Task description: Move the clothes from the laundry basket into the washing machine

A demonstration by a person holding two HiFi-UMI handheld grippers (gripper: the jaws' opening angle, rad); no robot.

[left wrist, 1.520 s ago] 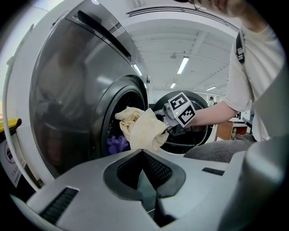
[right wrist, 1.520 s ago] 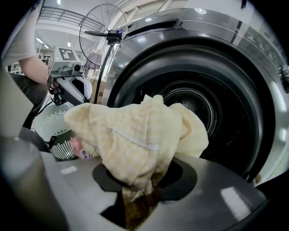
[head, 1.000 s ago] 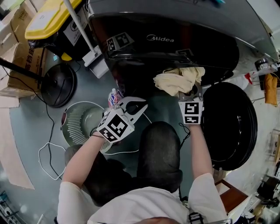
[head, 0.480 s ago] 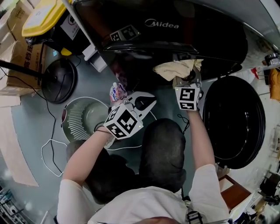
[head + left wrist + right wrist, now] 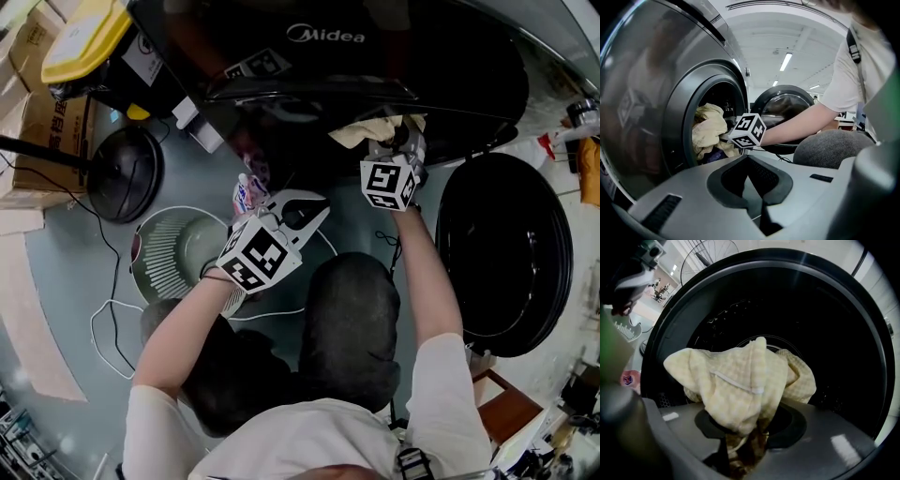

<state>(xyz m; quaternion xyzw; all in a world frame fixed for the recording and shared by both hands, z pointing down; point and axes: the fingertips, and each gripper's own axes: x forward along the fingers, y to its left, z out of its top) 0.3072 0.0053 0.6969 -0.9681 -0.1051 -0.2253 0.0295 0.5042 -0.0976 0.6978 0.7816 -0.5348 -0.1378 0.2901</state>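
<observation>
A pale yellow checked garment [image 5: 740, 380] hangs bunched from my right gripper [image 5: 745, 446], whose jaws are opening while still pinching its lower folds. The gripper is level at the mouth of the dark washing machine drum [image 5: 834, 333], with the garment [image 5: 375, 131] at the rim of the opening. In the left gripper view the yellow garment [image 5: 708, 126] lies over darker clothes in the drum mouth. My left gripper [image 5: 314, 206] hovers lower and to the left, shut and empty, beside the round laundry basket [image 5: 173, 253]. A pink patterned item [image 5: 246, 197] lies at the basket's far edge.
The round machine door [image 5: 502, 253] stands swung open to the right. A black fan base [image 5: 122, 178], a yellow-lidded bin [image 5: 84, 42] and cardboard boxes [image 5: 37, 122] are at the left. A white cable [image 5: 103, 328] loops on the floor. The person's knee [image 5: 352, 319] is between the arms.
My right gripper has carried the yellow garment forward to the drum opening, and more of the cloth is now inside. The left gripper has barely moved.
</observation>
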